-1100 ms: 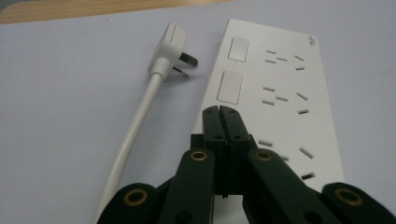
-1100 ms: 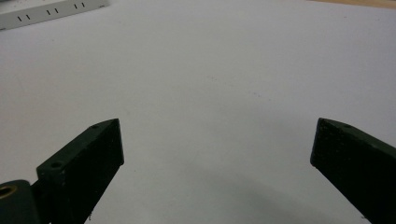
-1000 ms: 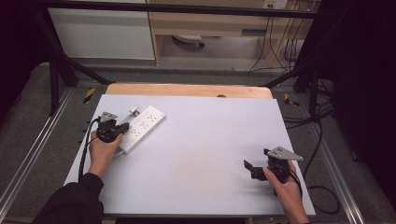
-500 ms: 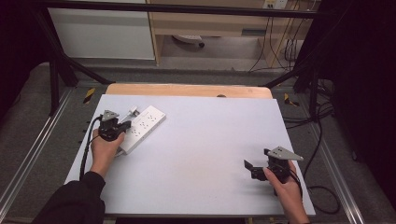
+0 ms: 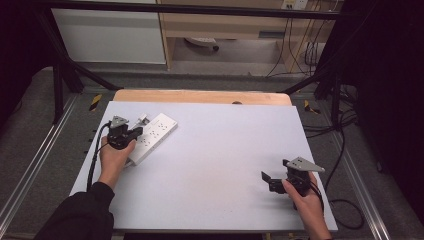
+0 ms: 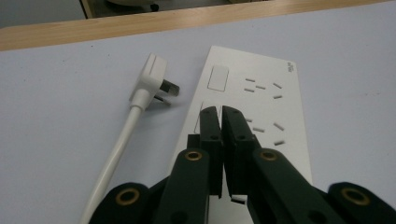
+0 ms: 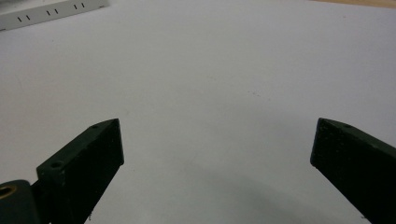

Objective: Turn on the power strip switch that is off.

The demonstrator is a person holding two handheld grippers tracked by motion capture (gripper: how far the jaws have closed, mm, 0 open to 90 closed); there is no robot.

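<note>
A white power strip (image 5: 156, 131) lies at the table's far left, its sockets facing up (image 6: 264, 109). Beside it rests its white plug (image 6: 153, 74) on a white cable (image 6: 114, 156); the plug (image 5: 142, 119) is not in any socket. My left gripper (image 5: 136, 133) is shut, its jaws pressed together just above the strip's top face (image 6: 220, 113) with nothing between them. My right gripper (image 5: 268, 182) hovers open over bare table at the near right (image 7: 217, 140), far from the strip (image 7: 51, 11).
The white table top (image 5: 220, 150) stretches between the two hands. A wooden strip (image 5: 200, 96) runs along the table's far edge. Metal frame rails (image 5: 30, 170) stand on both sides, and cables (image 5: 345, 145) lie on the floor at the right.
My left gripper has edged slightly forward over the power strip. The right gripper has stayed where it was.
</note>
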